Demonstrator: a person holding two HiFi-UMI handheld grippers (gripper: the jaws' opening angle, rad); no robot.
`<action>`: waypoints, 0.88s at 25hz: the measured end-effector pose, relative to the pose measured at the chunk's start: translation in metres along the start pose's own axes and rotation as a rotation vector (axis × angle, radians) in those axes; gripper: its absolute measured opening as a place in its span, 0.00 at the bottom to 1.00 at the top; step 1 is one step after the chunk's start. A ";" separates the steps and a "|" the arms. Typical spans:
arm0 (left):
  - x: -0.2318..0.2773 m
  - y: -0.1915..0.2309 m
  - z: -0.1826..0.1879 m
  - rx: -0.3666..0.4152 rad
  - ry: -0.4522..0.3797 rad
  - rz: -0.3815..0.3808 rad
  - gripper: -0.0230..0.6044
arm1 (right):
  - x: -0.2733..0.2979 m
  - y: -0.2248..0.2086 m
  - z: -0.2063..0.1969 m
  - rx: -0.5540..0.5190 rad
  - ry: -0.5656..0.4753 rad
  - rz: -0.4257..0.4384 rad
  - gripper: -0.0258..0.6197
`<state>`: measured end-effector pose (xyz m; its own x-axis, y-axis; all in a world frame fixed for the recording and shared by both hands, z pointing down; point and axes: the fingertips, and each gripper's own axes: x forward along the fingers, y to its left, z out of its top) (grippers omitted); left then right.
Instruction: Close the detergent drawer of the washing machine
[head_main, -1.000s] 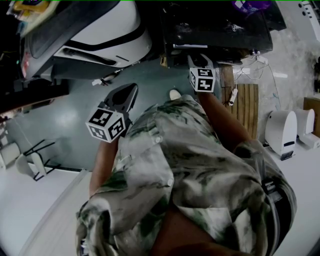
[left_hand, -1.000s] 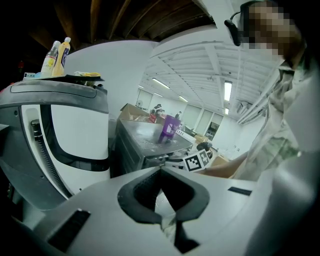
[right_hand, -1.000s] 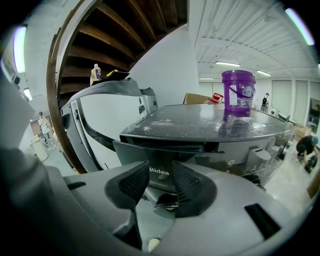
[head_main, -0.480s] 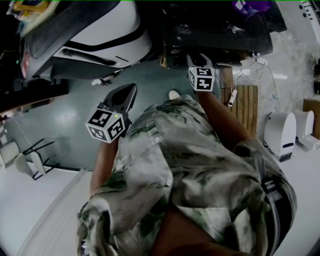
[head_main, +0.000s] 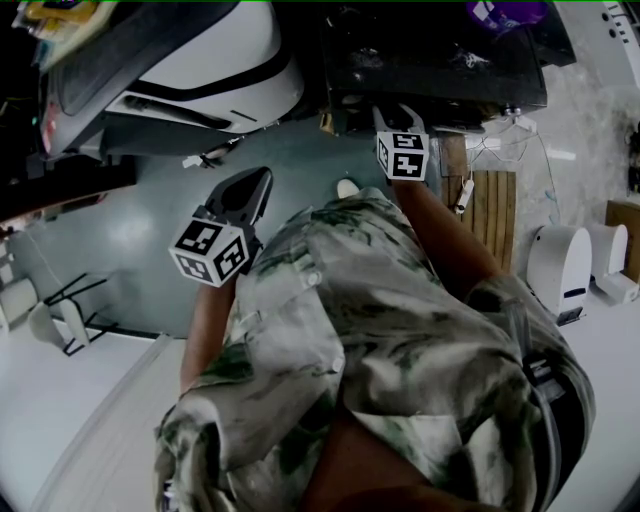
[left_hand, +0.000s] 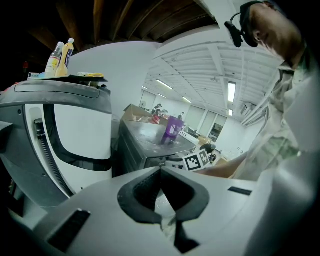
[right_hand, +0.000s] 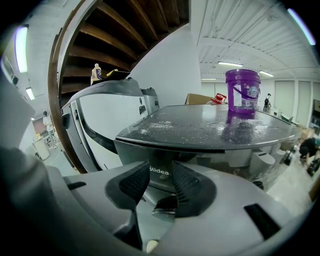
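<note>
The dark grey washing machine (head_main: 440, 60) stands at the top of the head view, with a purple bucket (right_hand: 242, 90) on its dusty lid. Its front panel (right_hand: 160, 173), marked Midea, fills the space just ahead of my right gripper (right_hand: 159, 172), whose jaws stand a narrow gap apart with nothing between them. In the head view the right gripper (head_main: 398, 112) reaches the machine's front edge. I cannot tell how far the detergent drawer sticks out. My left gripper (head_main: 255, 185) hangs over the floor to the left, away from the machine, and the left gripper (left_hand: 161, 171) has its pads meeting and empty.
A white machine (head_main: 200, 70) with a large dark-rimmed door stands to the left, bottles (left_hand: 60, 57) on top of it. A wooden pallet (head_main: 495, 215) and white appliances (head_main: 562, 265) lie to the right, a black wire rack (head_main: 75, 310) at lower left.
The right gripper has crept a little closer to the washing machine's front. The left gripper has hardly moved.
</note>
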<state>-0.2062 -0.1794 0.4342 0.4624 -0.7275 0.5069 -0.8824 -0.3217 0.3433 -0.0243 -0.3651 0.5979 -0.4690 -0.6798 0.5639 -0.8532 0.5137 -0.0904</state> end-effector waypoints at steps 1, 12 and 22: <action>0.000 0.000 0.000 -0.001 0.000 0.002 0.07 | 0.000 0.000 0.001 -0.001 -0.003 0.000 0.28; -0.001 0.001 -0.002 -0.005 0.008 0.011 0.07 | 0.002 -0.001 0.000 0.004 0.001 -0.016 0.26; -0.007 0.007 -0.009 -0.018 0.021 0.022 0.07 | 0.009 -0.005 -0.001 0.036 0.002 -0.048 0.23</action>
<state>-0.2147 -0.1713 0.4398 0.4445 -0.7217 0.5306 -0.8909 -0.2946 0.3456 -0.0239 -0.3735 0.6038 -0.4273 -0.7020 0.5698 -0.8823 0.4614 -0.0932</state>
